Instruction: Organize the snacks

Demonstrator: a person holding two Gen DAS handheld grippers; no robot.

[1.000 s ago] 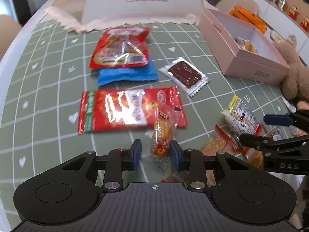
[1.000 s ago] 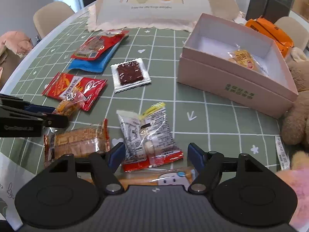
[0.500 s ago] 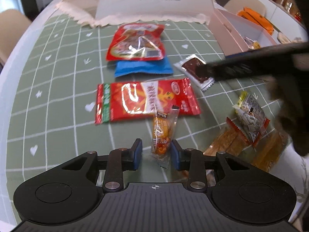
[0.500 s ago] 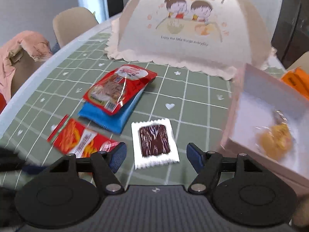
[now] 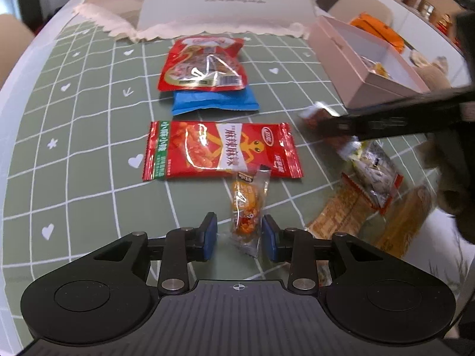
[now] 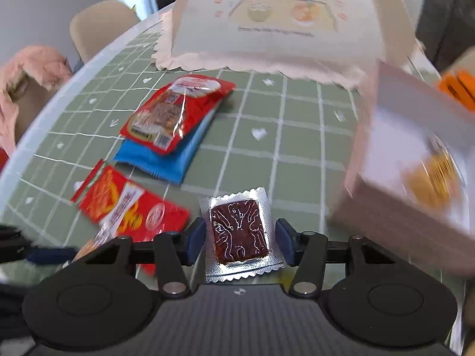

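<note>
My left gripper (image 5: 239,235) is open around a small orange snack packet (image 5: 248,207) that lies on the green checked cloth; the pads stand just clear of it. My right gripper (image 6: 240,238) is open, with a clear packet holding a dark brown square (image 6: 239,231) between its fingers. That gripper also shows blurred in the left wrist view (image 5: 386,121). The pink box (image 6: 409,184) stands to the right, with one orange snack (image 6: 436,178) inside.
A long red packet (image 5: 221,149), a red bag (image 5: 204,63) lying on a blue bag (image 5: 213,102), and several packets at the right (image 5: 365,195) lie on the cloth. A mesh food cover (image 6: 291,20) stands at the back. The table edge curves along the left.
My right gripper has moved left and forward from the front packets to the dark brown packet, which now lies between its fingers. My left gripper has stayed around the orange packet.
</note>
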